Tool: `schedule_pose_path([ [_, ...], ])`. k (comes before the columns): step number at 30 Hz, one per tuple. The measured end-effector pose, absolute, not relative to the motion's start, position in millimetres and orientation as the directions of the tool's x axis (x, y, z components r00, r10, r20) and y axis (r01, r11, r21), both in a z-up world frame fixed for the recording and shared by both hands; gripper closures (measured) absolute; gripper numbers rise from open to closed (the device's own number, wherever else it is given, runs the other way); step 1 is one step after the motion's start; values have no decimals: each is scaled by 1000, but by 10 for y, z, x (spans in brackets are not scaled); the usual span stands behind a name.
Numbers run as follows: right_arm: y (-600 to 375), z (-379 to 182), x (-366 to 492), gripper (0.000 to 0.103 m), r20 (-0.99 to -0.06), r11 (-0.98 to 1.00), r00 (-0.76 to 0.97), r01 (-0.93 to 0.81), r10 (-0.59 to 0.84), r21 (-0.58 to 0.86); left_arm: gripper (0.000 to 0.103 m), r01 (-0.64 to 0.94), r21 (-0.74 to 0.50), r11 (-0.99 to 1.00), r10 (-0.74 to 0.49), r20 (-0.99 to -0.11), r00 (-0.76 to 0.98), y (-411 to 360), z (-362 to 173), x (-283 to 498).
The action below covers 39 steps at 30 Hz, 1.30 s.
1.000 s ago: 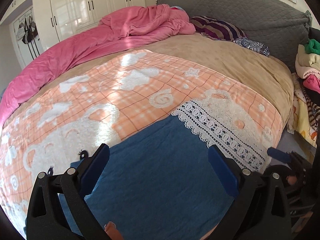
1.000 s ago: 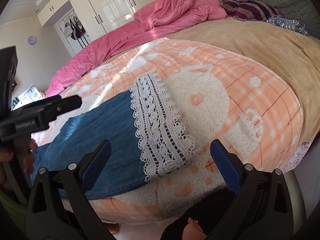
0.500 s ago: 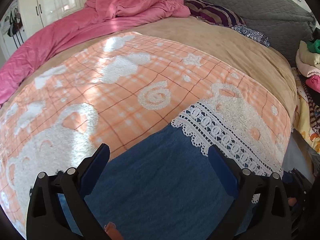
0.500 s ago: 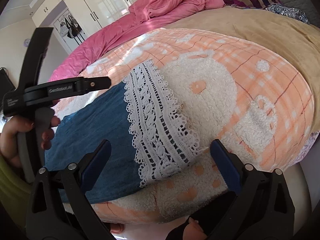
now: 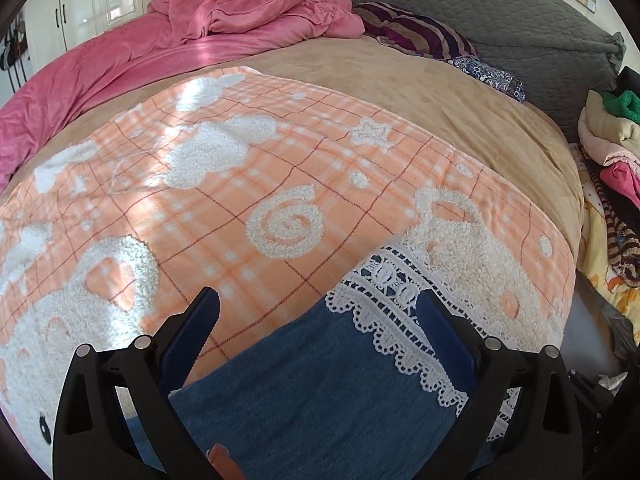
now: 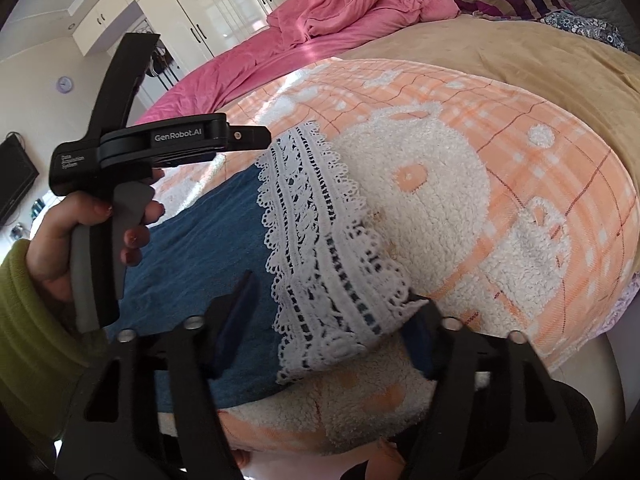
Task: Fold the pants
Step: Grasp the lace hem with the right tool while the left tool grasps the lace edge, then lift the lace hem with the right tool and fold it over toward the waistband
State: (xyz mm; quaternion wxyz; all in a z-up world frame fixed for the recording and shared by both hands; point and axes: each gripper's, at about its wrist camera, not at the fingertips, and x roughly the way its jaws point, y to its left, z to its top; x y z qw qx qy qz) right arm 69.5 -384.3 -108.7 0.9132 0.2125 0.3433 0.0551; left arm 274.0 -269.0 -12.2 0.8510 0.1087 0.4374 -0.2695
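Blue denim pants (image 5: 320,392) with a white lace hem (image 5: 400,312) lie flat on an orange and white blanket (image 5: 240,184). My left gripper (image 5: 316,300) hovers open over the leg just short of the hem, with nothing between its pads. In the right wrist view the pants (image 6: 200,240) run to the left, and the lace hem (image 6: 320,248) reaches the bed's near edge. My right gripper (image 6: 334,292) straddles the hem's near end and its jaws are closing, with the lace between them but not visibly pinched. A hand (image 6: 80,232) in a green sleeve holds the left gripper's handle.
A crumpled pink duvet (image 5: 240,12) and a striped pillow (image 5: 416,36) lie at the head of the tan bed cover (image 5: 440,100). A pile of clothes (image 5: 612,152) is stacked at the right of the bed. White wardrobes (image 6: 224,8) line the far wall.
My left gripper has moved forward along the leg toward the lace hem and dipped lower. My right gripper's jaws have narrowed from wide open around the hem's near end.
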Motion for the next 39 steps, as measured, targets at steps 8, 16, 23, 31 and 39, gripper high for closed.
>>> schedule_pose_path([
  [8,-3879,-1112,725,59,-588,881,758,38,282,472,6,572,-213,792,-479,-798,366,-2702,-304,2896],
  [16,-3889,-1123,759,61,-569,864,759,17,316,503,23,666,-185,722,-504,-801,323,-2917,-478,2857],
  [23,-3861,-1124,790,81,-561,859,754,-6,340,513,64,717,-151,681,-519,-790,327,-2984,-442,2742],
  [31,-3806,-1069,788,89,-509,843,767,-76,391,533,80,732,-106,673,-538,-749,386,-2867,-293,2622],
  [39,-3422,-744,611,90,-418,881,808,-242,414,406,82,693,-240,680,-659,-615,433,-2189,93,2480],
])
